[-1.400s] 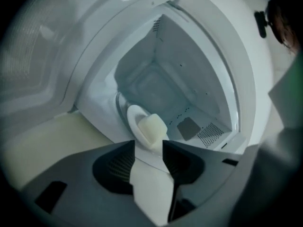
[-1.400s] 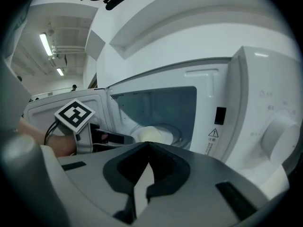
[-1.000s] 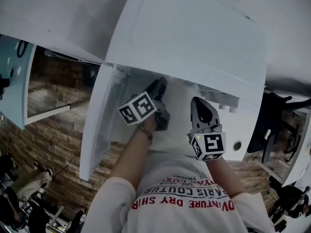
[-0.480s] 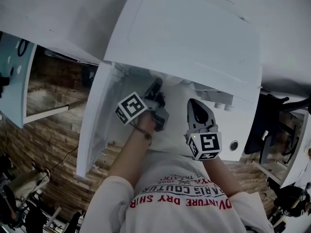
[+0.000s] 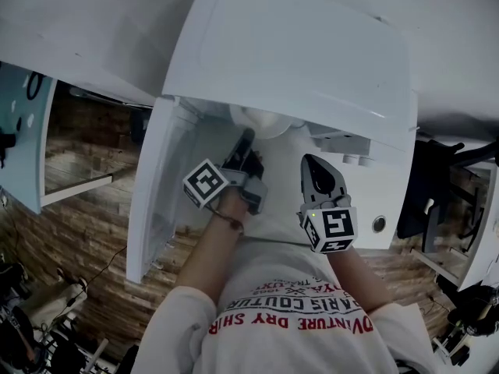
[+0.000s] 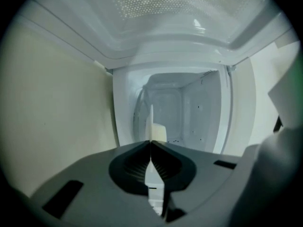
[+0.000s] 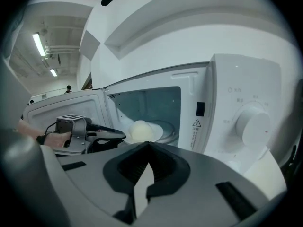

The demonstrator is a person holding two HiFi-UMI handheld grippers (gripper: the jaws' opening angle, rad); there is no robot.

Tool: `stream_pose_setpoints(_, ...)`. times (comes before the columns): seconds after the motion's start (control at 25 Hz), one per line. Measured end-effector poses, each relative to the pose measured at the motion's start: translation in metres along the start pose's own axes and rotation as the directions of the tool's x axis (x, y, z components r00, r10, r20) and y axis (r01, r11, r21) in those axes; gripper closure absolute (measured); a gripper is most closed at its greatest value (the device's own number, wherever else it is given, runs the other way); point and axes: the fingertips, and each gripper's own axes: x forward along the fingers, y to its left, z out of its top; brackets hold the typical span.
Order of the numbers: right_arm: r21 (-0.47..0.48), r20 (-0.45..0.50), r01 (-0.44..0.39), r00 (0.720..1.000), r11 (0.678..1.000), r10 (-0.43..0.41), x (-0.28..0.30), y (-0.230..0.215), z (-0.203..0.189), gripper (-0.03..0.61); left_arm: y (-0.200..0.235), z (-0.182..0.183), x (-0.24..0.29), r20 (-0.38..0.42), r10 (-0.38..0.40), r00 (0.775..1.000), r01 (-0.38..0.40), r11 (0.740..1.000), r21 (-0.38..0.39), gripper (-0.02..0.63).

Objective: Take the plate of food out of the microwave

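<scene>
**Left gripper** (image 6: 150,144). Grey moulded jaws with ribbed black pads, closed on the thin white rim of the plate (image 6: 151,119). In the left gripper view the rim appears edge-on, as a pale sliver running toward 12 o'clock from the jaw tips. The gripper reaches into the cavity (image 6: 182,115), a smooth white box with rounded corners and small dark perforations in its walls. A hand and bare forearm (image 5: 210,248) lead back from its black-and-white marker cube (image 5: 209,184).

**Plate and food.** The plate is round, white and glossy, and lies inside the microwave (image 5: 296,53). It carries the food (image 7: 140,130), a smooth, pale cream dome. In the right gripper view the food sits at 3 o'clock of the left gripper's tips, just beside them.

**Right gripper** (image 7: 149,144). It is of the same grey moulding. Its jaws are together with nothing between them. It is held outside the opening and faces it. In the head view it is at 3 o'clock of the left gripper and apart from it.

**Surroundings.** The microwave is a white, hard-shelled box. Its flat door (image 5: 156,185) is swung open at 9 o'clock in the head view. A round white dial (image 7: 253,126) projects from the control panel at 3 o'clock in the right gripper view.
</scene>
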Motion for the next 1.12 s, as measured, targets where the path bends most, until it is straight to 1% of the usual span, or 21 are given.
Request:
stream_pose_setpoints(0.16,0.018,0.021,0.027,0.999,0.999,-0.027,-0.003,0.005,0.0,0.574,-0.007,-0.007,-0.014,-0.052,-0.01,0.999,0.013,0.999,0.045,0.6)
stream_pose_setpoints(0.24,0.028,0.035,0.044,0.998,0.999,-0.045,-0.006,0.006,0.0,0.575,-0.014,-0.014,-0.021,-0.079,-0.034,0.996,0.038,0.998,0.051,0.6)
stream_pose_setpoints(0.4,0.039,0.056,0.068,0.996,0.997,-0.07,-0.016,0.003,0.001,0.575,-0.028,-0.028,-0.038,-0.111,-0.054,0.992,0.06,0.997,0.051,0.6)
stream_pose_setpoints(0.48,0.038,0.062,0.069,0.996,0.997,-0.071,-0.025,0.002,0.0,0.574,-0.039,-0.035,-0.047,-0.109,-0.076,0.991,0.082,0.995,0.049,0.6)
stream_pose_setpoints(0.68,0.021,0.075,0.049,0.996,0.999,-0.051,-0.049,-0.003,0.0,0.574,-0.058,-0.053,-0.071,-0.08,-0.096,0.992,0.102,0.992,0.072,0.6)
stream_pose_setpoints(0.96,-0.018,0.119,0.052,0.992,0.998,-0.05,-0.091,-0.009,0.007,0.575,-0.08,-0.091,-0.114,-0.063,-0.139,0.988,0.143,0.988,0.066,0.6)
stream_pose_setpoints(1.12,-0.013,0.15,0.046,0.988,0.999,-0.043,-0.109,-0.01,0.012,0.575,-0.099,-0.099,-0.133,-0.046,-0.17,0.984,0.173,0.981,0.091,0.6)
